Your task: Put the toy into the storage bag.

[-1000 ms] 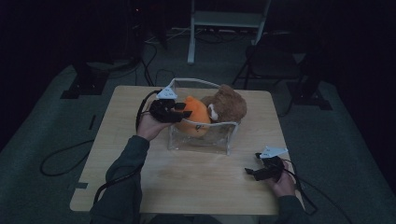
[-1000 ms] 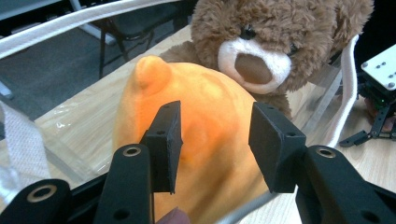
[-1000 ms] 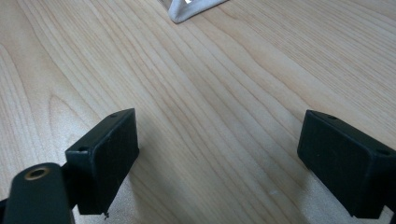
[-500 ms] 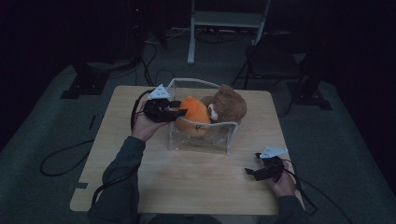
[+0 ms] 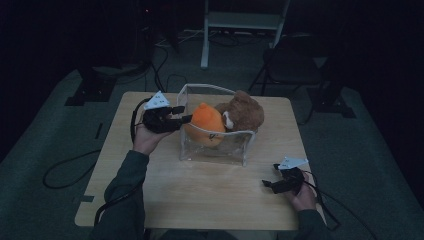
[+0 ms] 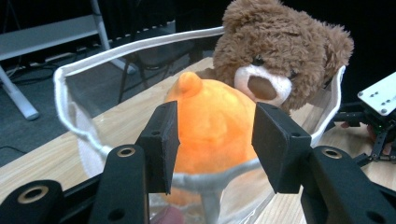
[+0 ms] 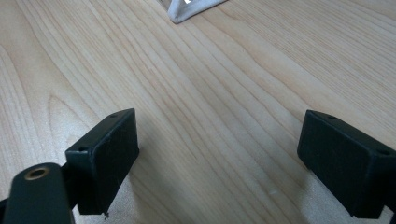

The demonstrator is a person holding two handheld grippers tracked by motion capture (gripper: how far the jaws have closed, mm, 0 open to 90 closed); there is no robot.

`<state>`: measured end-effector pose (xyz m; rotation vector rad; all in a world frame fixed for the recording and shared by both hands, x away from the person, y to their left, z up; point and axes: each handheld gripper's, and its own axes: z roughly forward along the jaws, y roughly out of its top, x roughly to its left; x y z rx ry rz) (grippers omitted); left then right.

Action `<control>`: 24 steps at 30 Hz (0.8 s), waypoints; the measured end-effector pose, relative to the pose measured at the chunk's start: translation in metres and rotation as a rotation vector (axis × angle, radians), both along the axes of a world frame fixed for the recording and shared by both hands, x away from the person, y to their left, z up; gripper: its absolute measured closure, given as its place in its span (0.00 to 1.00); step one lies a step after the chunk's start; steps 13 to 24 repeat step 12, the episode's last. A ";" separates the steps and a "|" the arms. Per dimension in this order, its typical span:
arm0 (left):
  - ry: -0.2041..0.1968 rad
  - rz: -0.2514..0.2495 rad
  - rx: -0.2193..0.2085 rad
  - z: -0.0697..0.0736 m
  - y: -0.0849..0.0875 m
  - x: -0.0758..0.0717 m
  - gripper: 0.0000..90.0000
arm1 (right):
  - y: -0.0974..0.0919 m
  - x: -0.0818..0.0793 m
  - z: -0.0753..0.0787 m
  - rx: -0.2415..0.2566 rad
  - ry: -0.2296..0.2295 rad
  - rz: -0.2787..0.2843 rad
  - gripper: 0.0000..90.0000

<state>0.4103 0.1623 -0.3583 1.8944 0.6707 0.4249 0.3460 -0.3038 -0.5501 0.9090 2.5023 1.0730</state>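
Orange plush toy and brown teddy bear already sit in the clear plastic pouch, the half-open, empty left gripper at its rim, the right gripper wide open, empty, on the surface.

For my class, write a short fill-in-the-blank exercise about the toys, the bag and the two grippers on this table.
1. The orange plush toy and the brown ____ bear sit together.
2. Both toys sit inside a ____ plastic bag.
3. The right gripper rests on the ____ table.

Missing words: teddy; clear; wooden
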 end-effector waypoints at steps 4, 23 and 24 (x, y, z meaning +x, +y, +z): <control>0.005 0.014 0.001 -0.004 0.007 -0.003 0.57 | 0.000 0.000 0.000 0.000 0.000 -0.001 0.13; -0.003 0.031 -0.014 -0.010 0.015 -0.013 0.57 | 0.000 0.000 0.000 0.000 0.000 -0.001 0.13; -0.003 0.031 -0.014 -0.010 0.015 -0.013 0.57 | 0.000 0.000 0.000 0.000 0.000 -0.001 0.13</control>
